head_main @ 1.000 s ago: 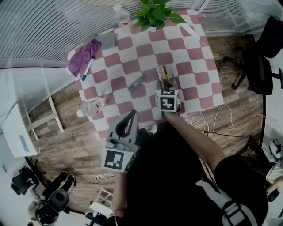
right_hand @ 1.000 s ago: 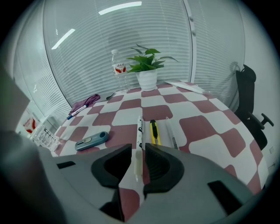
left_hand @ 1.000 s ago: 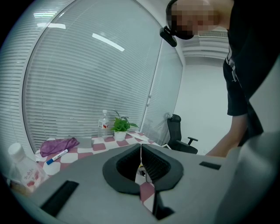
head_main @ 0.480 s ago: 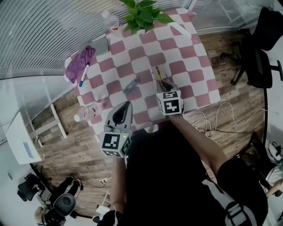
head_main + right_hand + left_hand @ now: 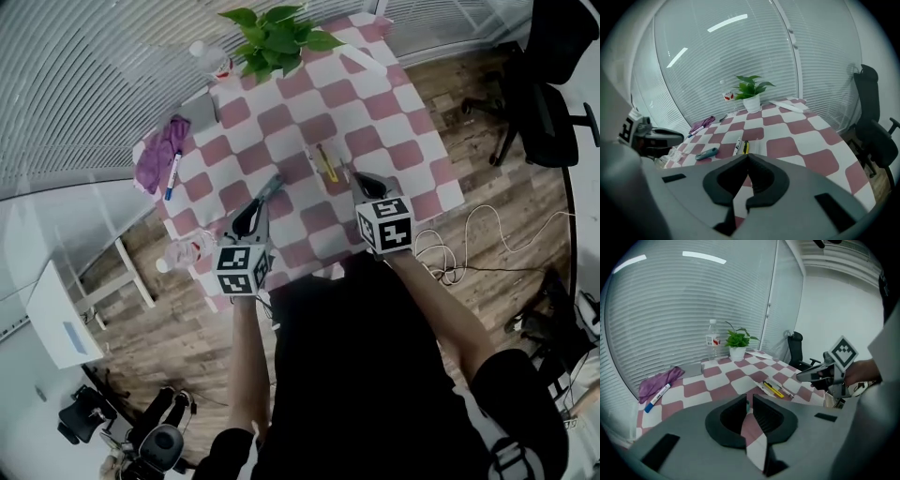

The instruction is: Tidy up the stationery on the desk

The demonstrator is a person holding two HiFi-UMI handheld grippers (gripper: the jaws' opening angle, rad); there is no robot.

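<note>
Over the near part of the checked table (image 5: 375, 98), my left gripper (image 5: 251, 214) is shut with nothing in it. Its tips stop just short of a blue-grey cutter (image 5: 272, 186). In the left gripper view only a thin slit shows between the fingers of that gripper (image 5: 749, 401). My right gripper (image 5: 359, 178) is shut too and holds nothing, its tips (image 5: 747, 155) touching. It hovers right of a yellow pen (image 5: 323, 161) and a white pen (image 5: 738, 146) lying side by side. A blue marker (image 5: 172, 174) rests on a purple cloth (image 5: 161, 148) at the far left.
A potted plant (image 5: 277, 37) and an upright water bottle (image 5: 208, 56) stand at the far edge. A second bottle (image 5: 183, 253) lies at the near left corner. A grey notebook (image 5: 200, 112) sits beside the cloth. An office chair (image 5: 548, 112) stands to the right of the table.
Both grippers have moved forward over the table. The left one came up from below the near edge to the cutter, and the right one shifted to the right of the pens.
</note>
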